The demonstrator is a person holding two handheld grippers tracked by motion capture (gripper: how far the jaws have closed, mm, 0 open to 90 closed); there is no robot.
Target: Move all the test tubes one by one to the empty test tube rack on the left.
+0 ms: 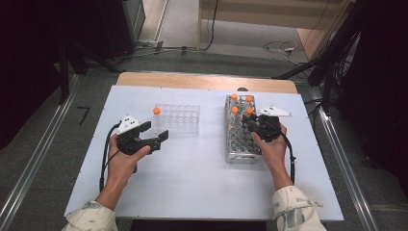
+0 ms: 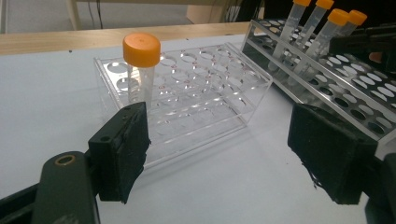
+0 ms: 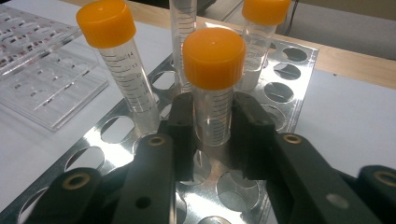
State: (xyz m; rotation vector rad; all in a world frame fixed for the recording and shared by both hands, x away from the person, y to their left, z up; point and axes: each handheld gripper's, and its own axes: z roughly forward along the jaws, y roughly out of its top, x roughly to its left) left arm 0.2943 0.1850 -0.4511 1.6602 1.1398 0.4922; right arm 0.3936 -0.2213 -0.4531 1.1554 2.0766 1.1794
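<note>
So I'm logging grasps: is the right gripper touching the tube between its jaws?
Touching. The right gripper view shows the right gripper with both jaws pressed against the orange-capped tube.

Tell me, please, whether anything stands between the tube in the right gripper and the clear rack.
Nothing visible does. The right gripper is shut on a tube in the metal rack; bare table separates it from the clear rack, which holds one tube.

Polished, mirror-bright sheet metal for the metal tube rack point(image 3: 289, 70); clear glossy acrylic for the transparent rack point(image 2: 205, 93). Clear smooth plastic tubes point(image 3: 212, 114) with printed graduations, capped in matt orange plastic. Matt black plastic on the right gripper point(image 3: 212, 135); rough, frayed black foam pads point(image 2: 123, 149) on the left gripper point(image 2: 224, 154). Smooth matt white tabletop point(image 1: 192, 168), pale wood edge behind.
</note>
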